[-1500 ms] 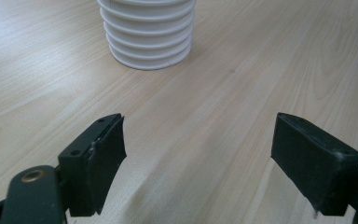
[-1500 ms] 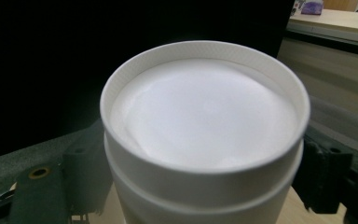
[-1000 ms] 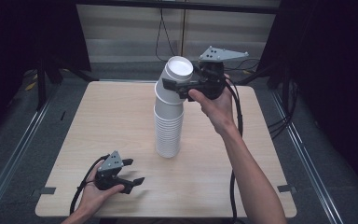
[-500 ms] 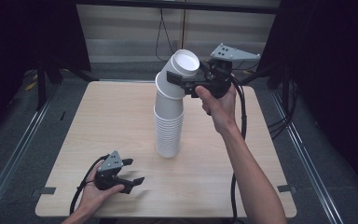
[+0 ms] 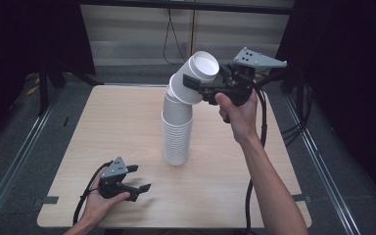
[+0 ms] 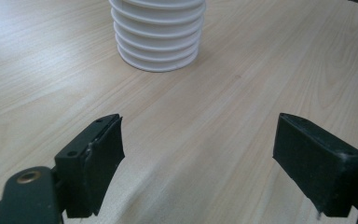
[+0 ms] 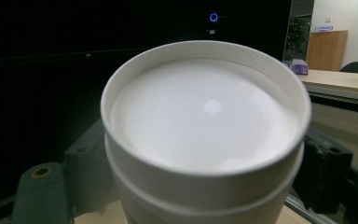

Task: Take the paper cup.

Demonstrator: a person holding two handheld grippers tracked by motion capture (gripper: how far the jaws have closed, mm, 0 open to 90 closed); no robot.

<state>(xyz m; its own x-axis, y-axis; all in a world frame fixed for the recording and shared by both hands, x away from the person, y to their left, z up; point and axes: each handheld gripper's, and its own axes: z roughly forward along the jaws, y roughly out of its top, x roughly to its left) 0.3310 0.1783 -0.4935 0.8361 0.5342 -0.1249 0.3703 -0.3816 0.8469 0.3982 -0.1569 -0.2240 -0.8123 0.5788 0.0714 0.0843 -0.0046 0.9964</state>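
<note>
The right arm reaches up and forward over the bench (image 5: 127,122); its hand-held gripper (image 5: 203,88) lies level and squeezes the top cups (image 5: 201,68) of the tall white cup stack (image 5: 177,132), bending the top over to the right; the stack stands in the middle of the bench; the left hand-held gripper (image 5: 139,178) rests low near the front edge, jaws apart with nothing between, just opening a bit; in the right gripper view the cups hide most of its jaws.

Matt white paper cups (image 5: 177,127), pale wood table (image 5: 103,122)
</note>
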